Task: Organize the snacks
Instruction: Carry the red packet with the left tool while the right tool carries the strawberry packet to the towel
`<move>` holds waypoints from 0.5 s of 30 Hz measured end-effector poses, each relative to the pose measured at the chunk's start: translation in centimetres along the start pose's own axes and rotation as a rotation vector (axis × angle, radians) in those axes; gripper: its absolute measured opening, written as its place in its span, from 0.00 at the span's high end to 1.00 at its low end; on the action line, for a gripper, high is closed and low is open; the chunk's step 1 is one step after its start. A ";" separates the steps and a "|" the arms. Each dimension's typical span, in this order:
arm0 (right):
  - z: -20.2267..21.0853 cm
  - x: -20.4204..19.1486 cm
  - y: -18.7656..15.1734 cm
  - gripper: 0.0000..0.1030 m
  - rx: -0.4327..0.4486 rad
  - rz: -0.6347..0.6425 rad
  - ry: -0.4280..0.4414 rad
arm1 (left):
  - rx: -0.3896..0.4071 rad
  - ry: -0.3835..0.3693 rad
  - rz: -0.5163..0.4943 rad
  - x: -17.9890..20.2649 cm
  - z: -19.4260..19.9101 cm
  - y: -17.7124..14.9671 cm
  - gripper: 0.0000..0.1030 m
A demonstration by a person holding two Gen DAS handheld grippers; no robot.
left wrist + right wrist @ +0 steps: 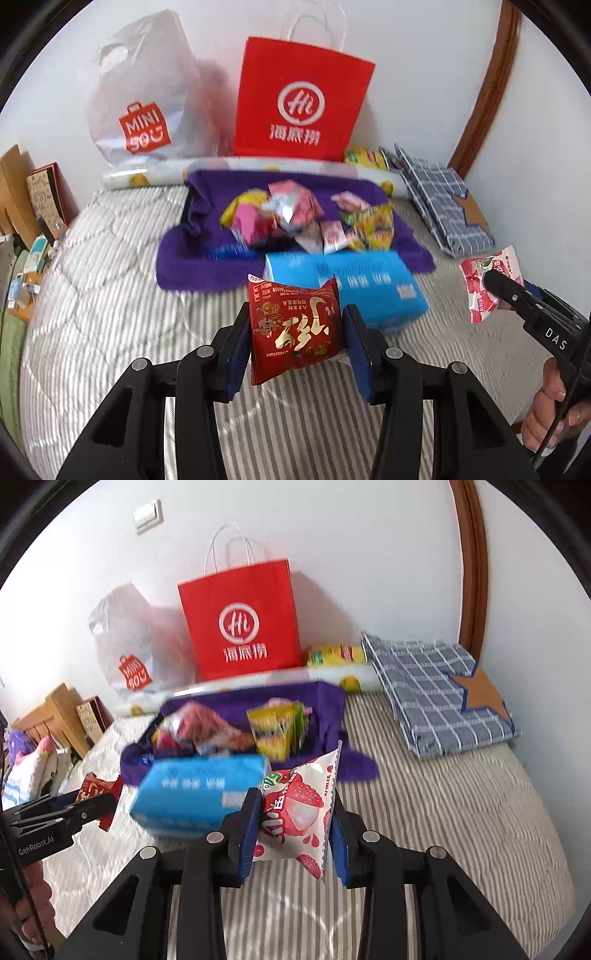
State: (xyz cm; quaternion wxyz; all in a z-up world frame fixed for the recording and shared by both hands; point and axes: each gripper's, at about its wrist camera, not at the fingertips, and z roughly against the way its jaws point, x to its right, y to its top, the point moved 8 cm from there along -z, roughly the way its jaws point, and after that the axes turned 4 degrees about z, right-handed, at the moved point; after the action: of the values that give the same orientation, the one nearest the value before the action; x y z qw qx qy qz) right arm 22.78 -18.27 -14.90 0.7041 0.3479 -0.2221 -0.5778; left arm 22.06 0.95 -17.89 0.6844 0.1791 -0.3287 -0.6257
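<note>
Left wrist view. Your left gripper (295, 328) is clamped on a red snack packet with gold lettering (293, 328), blue pads pressing both side edges, the packet lifted clear of the striped bedcover (110, 295). Beyond it: a blue tissue pack (369, 284) lying on the cover, touching the front edge of a purple cloth (192, 258). On the cloth, a loose heap of snacks (295, 218) — pink, yellow and silver wrappers, too blurred to itemise. Against the wall: a white plastic bag (144, 92), a red paper bag (299, 99), and a folded checked cloth (443, 206) to the right. At the right edge, your right gripper (495, 280) carries a pink-and-white packet, also off the bed.

Right wrist view. Your right gripper is closed on a lychee snack packet (295, 812), held upright between the pads, one corner pointing up. The tissue pack sits just beside it on the left, the purple cloth and snack heap behind. A yellow packet (277, 731) stands out at the heap's right side; another yellow pack (336, 653) lies by the red bag's foot. Your left gripper shows low on the left with its red packet.

Step in hand, by my reading: two packets picked and raised, neither yet placed. The next move calls for a chosen destination — likely one of the bags — and a steady carry, since both grips are on thin wrapper edges.
</note>
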 end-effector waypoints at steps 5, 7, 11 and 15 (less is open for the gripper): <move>-0.7 -0.2 3.5 0.68 0.029 -0.001 0.009 | 0.021 0.005 0.028 -1.3 0.6 3.1 0.54; -1.2 -0.3 4.9 0.68 0.034 -0.007 0.020 | 0.029 0.013 0.035 -1.7 0.6 4.2 0.54; -2.3 -0.7 7.2 0.68 0.046 -0.011 0.039 | 0.039 0.026 0.051 -2.7 0.2 6.3 0.54; -4.1 -1.3 9.1 0.68 0.044 -0.027 0.091 | 0.047 0.031 0.065 -3.3 -0.6 8.2 0.54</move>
State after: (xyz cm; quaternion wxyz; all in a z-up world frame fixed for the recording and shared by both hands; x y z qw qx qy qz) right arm 31.40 -15.19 -10.65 0.6979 0.3922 -0.1976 -0.5657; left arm 28.49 5.30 -13.72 0.7052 0.1940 -0.3381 -0.5922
